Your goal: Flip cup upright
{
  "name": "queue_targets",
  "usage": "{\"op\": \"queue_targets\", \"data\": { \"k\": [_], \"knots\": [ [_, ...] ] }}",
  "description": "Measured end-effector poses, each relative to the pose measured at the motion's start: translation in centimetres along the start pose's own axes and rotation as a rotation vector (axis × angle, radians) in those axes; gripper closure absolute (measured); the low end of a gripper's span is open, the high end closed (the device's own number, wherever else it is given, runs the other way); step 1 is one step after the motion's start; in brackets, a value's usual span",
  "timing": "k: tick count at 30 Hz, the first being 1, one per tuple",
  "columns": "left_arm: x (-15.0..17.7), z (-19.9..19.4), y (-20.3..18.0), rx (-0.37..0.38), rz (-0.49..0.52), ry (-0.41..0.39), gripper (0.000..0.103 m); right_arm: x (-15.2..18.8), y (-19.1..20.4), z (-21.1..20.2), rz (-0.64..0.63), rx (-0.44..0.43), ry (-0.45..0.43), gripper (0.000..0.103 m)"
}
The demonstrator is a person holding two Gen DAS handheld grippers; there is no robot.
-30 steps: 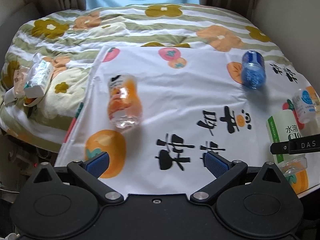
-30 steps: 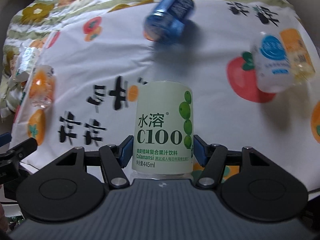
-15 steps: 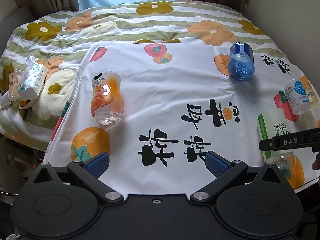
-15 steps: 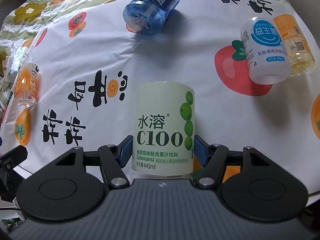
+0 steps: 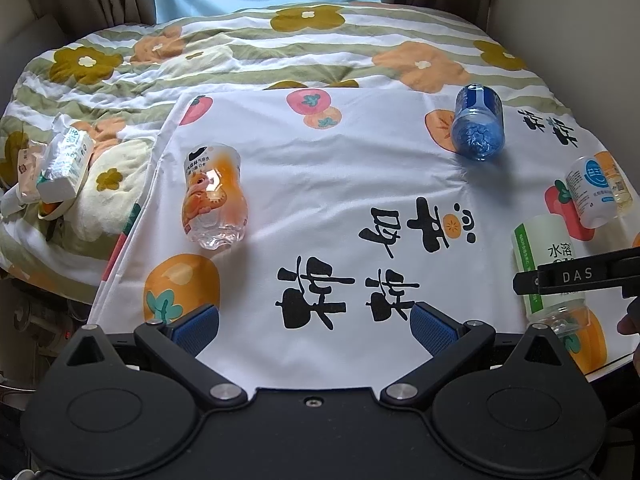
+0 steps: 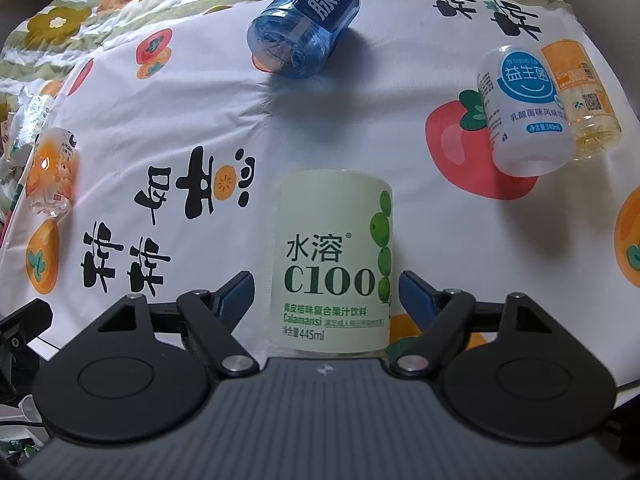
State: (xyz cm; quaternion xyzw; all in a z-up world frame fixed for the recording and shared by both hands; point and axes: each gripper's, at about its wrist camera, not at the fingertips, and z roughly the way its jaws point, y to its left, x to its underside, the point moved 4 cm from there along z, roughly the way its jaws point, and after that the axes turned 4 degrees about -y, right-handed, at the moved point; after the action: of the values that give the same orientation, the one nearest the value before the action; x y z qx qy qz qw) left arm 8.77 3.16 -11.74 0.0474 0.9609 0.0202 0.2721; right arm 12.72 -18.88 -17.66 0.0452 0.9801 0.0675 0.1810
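A green-labelled C100 cup (image 6: 334, 264) stands upright on the white persimmon-print cloth (image 6: 200, 100). My right gripper (image 6: 326, 296) straddles it with the jaws slightly apart from its sides, so it is open. The cup also shows at the right of the left wrist view (image 5: 546, 264), with the right gripper's finger across it. My left gripper (image 5: 314, 326) is open and empty above the cloth's near edge. An orange cup (image 5: 214, 196) lies on its side at the left.
A blue cup (image 6: 304, 28) lies on its side at the back. A white cup (image 6: 522, 112) and a yellow cup (image 6: 582, 96) lie side by side at the right. A tissue pack (image 5: 64, 160) rests on the flowered quilt (image 5: 280, 44) to the left.
My right gripper's jaws have opened slightly off the green cup, which stays upright. Both views have shifted a little; the other cups have not moved.
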Motion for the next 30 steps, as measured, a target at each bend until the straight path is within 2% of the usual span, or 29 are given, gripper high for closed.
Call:
{"op": "queue_targets", "data": {
  "k": [12, 18, 24, 26, 30],
  "knots": [
    [-0.1, -0.3, -0.3, 0.002, 0.006, -0.005, 0.0, -0.3, 0.0, -0.7, -0.004, -0.004, -0.014, 0.009],
    [-0.8, -1.2, -1.5, 0.02, 0.015, -0.014, 0.0, -0.8, -1.3, -4.0, 0.028, -0.029, -0.069, 0.009],
    [-3.2, -3.1, -4.9, 0.076, 0.033, -0.04, 0.0, -1.5, -5.0, -10.0, 0.088, -0.048, -0.185, 0.005],
    [-4.2, -3.2, -6.8, 0.109, 0.048, -0.023, 0.0, -1.4, -6.7, -11.8, 0.096, -0.029, -0.226, 0.001],
    [-5.7, -2.1, -10.7, 0.151, 0.069, 0.027, 0.0, -0.3, -9.7, -13.9, 0.073, 0.043, -0.272, 0.0]
  ]
}}
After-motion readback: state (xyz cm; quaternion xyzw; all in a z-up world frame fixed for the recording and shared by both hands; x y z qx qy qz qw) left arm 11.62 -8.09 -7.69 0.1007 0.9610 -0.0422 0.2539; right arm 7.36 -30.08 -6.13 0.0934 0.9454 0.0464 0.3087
